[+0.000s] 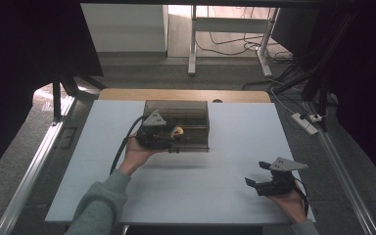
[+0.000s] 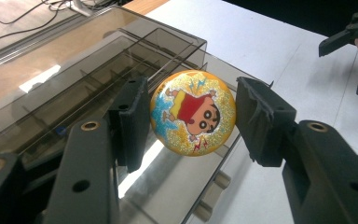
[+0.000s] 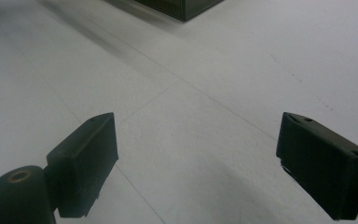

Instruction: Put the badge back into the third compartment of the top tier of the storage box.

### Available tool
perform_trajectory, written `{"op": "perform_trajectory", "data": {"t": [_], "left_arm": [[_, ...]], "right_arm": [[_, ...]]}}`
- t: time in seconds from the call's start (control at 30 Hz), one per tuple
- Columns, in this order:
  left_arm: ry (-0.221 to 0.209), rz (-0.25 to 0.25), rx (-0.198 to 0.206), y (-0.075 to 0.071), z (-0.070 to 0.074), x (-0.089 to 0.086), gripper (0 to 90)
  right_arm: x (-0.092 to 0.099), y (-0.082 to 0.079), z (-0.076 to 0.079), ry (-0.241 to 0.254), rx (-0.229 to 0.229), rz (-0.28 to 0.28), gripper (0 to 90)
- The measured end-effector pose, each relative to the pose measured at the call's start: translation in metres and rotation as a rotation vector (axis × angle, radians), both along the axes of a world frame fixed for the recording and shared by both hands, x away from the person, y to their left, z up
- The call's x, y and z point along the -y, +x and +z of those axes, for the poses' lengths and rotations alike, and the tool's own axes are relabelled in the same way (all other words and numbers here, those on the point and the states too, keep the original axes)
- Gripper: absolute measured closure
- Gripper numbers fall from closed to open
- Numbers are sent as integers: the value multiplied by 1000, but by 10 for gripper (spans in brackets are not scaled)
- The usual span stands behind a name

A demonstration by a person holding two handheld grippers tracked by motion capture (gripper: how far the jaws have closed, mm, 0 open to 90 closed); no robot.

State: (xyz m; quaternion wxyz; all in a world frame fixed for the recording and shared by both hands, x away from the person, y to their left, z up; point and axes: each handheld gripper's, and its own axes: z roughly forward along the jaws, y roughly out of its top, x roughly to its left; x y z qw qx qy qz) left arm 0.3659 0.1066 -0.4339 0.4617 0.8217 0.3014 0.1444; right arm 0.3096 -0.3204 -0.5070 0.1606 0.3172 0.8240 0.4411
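The left gripper [image 2: 191, 116] holds a round cartoon badge [image 2: 193, 112] edge to edge between its jaws, closed in as far as the badge's width allows, and carries it just above the smoked-plastic organiser box [image 2: 98, 60] with its rows of dividers. In the high view the same badge [image 1: 177, 131] hangs over the box's [image 1: 186, 110] front part, near the middle of the white worktop [image 1: 225, 196]. The right gripper [image 1: 267, 177] rests well apart at the near right corner of the worktop, jaws spread wide with nothing between them (in its own view there is bare worktop below and a corner of the box far off).

The risk, as I judge it, lies in the grip: the jaws pinch a smooth domed disc by its thin rim, so a slight twist of the hand could let it pivot or pop out. Released too far forward, it could strike the box's front wall or a divider and slide off onto the worktop instead of dropping into a compartment.

Count: one badge, one box, two grippers.
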Motion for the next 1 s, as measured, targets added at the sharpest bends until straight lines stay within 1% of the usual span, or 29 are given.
{"op": "perform_trajectory", "data": {"t": [0.07,0.27,0.6,0.7,1.0], "left_arm": [[11,3,-2,1,-1,3,471],[9,3,-9,3,-2,8,471],[4,-18,-14,10,-5,26,471],[9,-25,-16,13,-7,32,471],[10,-43,-20,16,-9,43,470]], "right_arm": [[0,0,0,-7,-1,0,121],[-1,0,-1,-13,-6,6,122],[-1,0,-1,-13,-6,7,122],[-1,0,-1,-14,-6,6,122],[-1,1,-2,-20,-8,4,122]]}}
